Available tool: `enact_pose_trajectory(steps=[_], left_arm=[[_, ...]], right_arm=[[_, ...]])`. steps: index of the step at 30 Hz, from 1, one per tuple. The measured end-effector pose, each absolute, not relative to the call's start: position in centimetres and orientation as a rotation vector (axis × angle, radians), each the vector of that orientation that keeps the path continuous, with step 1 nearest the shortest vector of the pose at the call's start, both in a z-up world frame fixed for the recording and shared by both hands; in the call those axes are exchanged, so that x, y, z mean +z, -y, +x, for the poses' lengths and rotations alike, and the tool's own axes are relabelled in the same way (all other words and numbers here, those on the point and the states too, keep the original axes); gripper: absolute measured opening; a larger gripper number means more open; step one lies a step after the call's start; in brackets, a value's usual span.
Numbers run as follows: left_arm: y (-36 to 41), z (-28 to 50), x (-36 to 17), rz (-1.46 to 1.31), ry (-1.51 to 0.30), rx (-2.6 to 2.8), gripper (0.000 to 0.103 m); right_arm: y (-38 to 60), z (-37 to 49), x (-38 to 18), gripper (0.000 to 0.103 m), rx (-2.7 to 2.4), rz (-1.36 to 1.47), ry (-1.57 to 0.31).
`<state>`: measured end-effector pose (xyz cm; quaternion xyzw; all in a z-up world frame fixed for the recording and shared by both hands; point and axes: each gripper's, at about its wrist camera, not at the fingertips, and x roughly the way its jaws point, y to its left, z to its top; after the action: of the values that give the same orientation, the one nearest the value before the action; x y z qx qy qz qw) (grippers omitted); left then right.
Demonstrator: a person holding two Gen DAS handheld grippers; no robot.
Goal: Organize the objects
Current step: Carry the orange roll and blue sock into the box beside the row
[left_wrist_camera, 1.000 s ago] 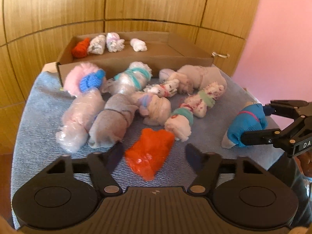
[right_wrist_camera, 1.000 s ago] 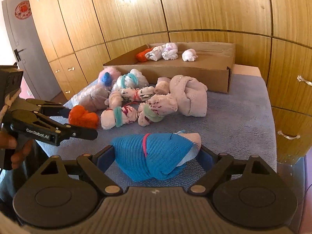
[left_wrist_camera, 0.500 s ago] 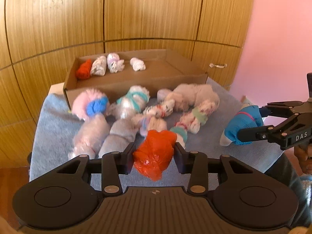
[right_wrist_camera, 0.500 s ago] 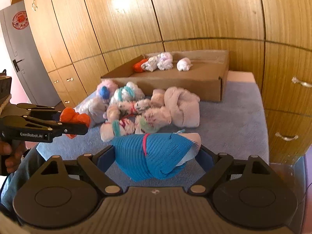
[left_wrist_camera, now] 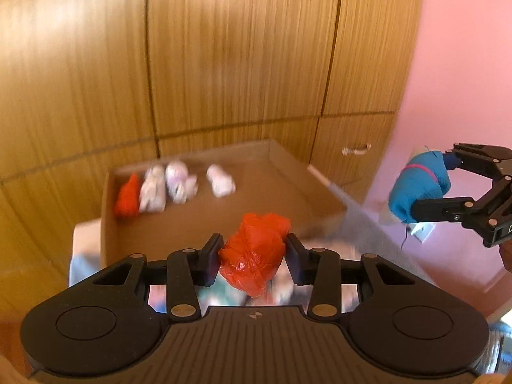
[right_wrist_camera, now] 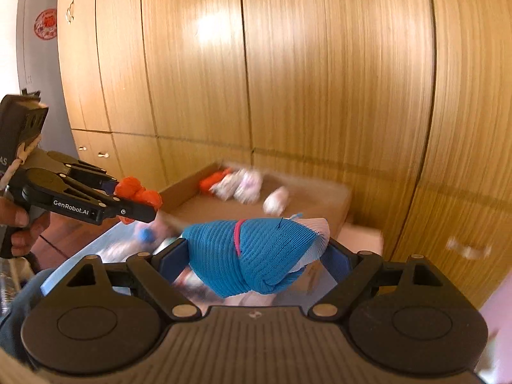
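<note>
My left gripper [left_wrist_camera: 252,257] is shut on an orange-red sock bundle [left_wrist_camera: 254,251], held up in the air in front of the cardboard box [left_wrist_camera: 281,198]. At the right of the left wrist view, my right gripper [left_wrist_camera: 448,182] clamps a blue sock bundle [left_wrist_camera: 416,188]. In the right wrist view the blue sock bundle [right_wrist_camera: 252,252], with a pink band and a white end, sits squeezed between both pads of the right gripper [right_wrist_camera: 256,256]. The left gripper [right_wrist_camera: 134,198] with the orange bundle [right_wrist_camera: 136,192] shows at the left. The box holds several small bundles [left_wrist_camera: 174,185] along its far wall.
Wooden cabinet doors [left_wrist_camera: 224,64] stand right behind the box [right_wrist_camera: 320,192]. Blurred sock bundles [right_wrist_camera: 144,235] lie on the blue-grey cloth [left_wrist_camera: 368,227] below both grippers. A pink wall [left_wrist_camera: 464,64] is at the right, and a hand [right_wrist_camera: 16,220] holds the left gripper's handle.
The left gripper closed on the orange bundle that lay on the cloth. Both grippers then rose with their bundles and moved toward the box, so the pile dropped out of sight.
</note>
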<state>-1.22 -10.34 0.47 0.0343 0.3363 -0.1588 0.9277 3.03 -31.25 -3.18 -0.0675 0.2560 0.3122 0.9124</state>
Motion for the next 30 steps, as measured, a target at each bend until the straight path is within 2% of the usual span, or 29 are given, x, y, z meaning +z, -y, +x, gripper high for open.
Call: enact_pose_trajectory(steps=[7, 16, 24, 30], left_arm=[[13.5, 7.5, 1.0, 0.038, -0.73, -0.387, 0.049], [15.5, 18.3, -5.3, -0.154, -0.886, -0.385, 0.049], [15.0, 23.0, -9.9, -0.181, -0.96, -0.312, 0.049], [13.9, 24.6, -10.8, -0.165, -0.964, -0.268, 0.049]], right_arm=[[29.7, 10.4, -3.0, 0.086, 0.627, -0.249, -0.539], [27.3, 16.0, -7.0, 0.086, 0.638, -0.387, -0.621], [25.4, 20.2, -10.2, 0.086, 0.656, -0.446, -0.674], [23.8, 22.6, -11.4, 0.086, 0.696, -0.493, -0.698]])
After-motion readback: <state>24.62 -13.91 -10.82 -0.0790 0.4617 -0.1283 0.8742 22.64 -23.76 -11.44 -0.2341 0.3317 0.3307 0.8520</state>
